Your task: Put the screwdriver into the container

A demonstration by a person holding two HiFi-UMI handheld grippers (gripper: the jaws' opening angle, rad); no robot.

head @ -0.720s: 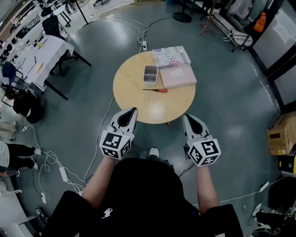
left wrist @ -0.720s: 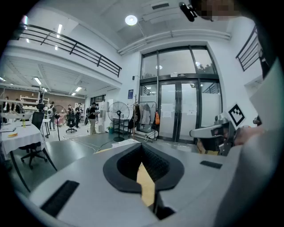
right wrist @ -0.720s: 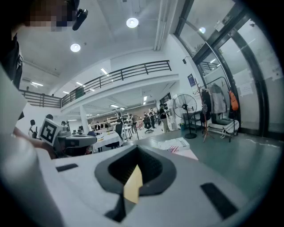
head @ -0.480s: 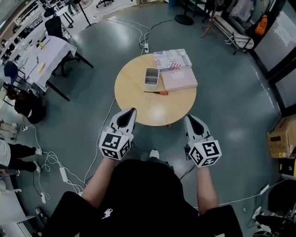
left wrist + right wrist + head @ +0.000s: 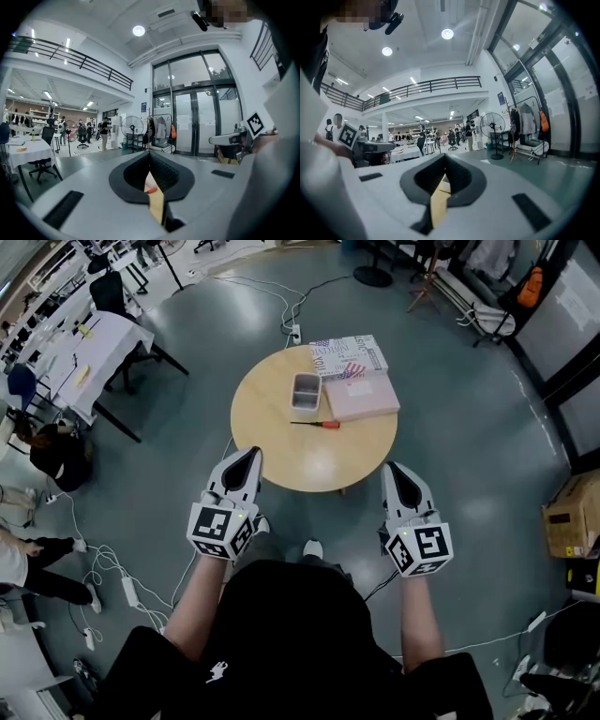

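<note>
Left claw [image 5: 247,457] closed: jaws together, nothing between them. Right claw [image 5: 395,471] likewise closed and empty. I hold both at near edge of round wooden table [image 5: 281,460], one on each side, well apart from each other. Screwdriver [image 5: 317,424] lies flat on table, orange handle to right, far from both claws. Grey container [image 5: 306,390] sits just beyond screwdriver, empty, just beside pink box [image 5: 361,396].

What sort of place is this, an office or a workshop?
Probably a large open lab or workshop hall: white-clothed work tables, white cables and power strips trailing over the grey floor, and a black-railed upper gallery.
</note>
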